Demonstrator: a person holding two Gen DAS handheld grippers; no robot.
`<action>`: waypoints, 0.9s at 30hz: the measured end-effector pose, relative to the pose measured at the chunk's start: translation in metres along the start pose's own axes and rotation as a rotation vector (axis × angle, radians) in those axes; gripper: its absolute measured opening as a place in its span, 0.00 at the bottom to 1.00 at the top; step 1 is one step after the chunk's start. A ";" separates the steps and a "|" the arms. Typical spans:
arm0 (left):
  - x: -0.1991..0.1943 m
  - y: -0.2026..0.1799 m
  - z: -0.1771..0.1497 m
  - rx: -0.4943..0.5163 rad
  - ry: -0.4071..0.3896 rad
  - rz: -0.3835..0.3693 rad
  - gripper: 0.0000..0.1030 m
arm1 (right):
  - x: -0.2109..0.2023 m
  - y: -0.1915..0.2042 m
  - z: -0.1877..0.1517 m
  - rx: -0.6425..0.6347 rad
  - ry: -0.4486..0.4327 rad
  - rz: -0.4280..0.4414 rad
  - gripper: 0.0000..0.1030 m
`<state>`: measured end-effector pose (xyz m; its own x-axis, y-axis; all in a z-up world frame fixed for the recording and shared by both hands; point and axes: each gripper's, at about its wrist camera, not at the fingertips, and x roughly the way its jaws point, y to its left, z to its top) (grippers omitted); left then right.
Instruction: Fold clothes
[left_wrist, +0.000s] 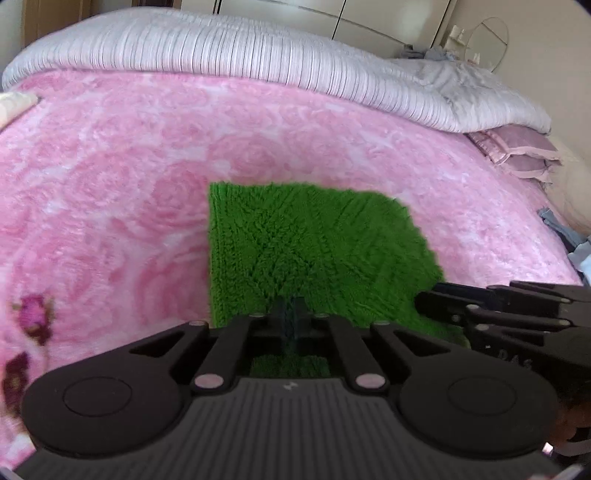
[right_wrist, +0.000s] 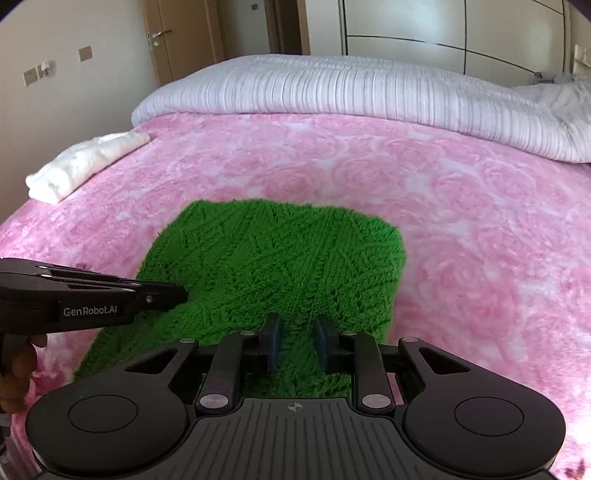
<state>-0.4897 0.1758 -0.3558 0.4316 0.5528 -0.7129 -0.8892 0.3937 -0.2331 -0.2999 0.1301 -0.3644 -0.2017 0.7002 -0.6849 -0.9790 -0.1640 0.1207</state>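
The pink blanket (right_wrist: 461, 229) lies bare around the green knit (right_wrist: 273, 258). A rolled white towel (right_wrist: 86, 164) blocks the far left; a striped duvet (right_wrist: 332, 92) blocks behind.

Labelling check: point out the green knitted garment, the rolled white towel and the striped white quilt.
green knitted garment (right_wrist: 273, 254): right wrist view, middle of its knit face.
rolled white towel (right_wrist: 85, 162): right wrist view, middle of the roll.
striped white quilt (right_wrist: 332, 88): right wrist view, ribbed top surface.
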 end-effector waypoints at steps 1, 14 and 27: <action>-0.009 -0.003 -0.002 -0.002 -0.008 -0.017 0.02 | -0.011 0.000 -0.003 0.019 -0.015 0.011 0.22; -0.027 -0.030 -0.059 0.064 0.029 -0.018 0.03 | -0.037 0.027 -0.048 0.052 0.035 -0.021 0.22; -0.058 -0.039 -0.094 0.087 0.077 0.052 0.04 | -0.077 0.032 -0.087 0.186 0.040 0.023 0.22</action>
<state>-0.4946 0.0595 -0.3671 0.3694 0.5171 -0.7721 -0.8920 0.4302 -0.1387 -0.3133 0.0100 -0.3703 -0.2261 0.6692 -0.7078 -0.9633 -0.0458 0.2644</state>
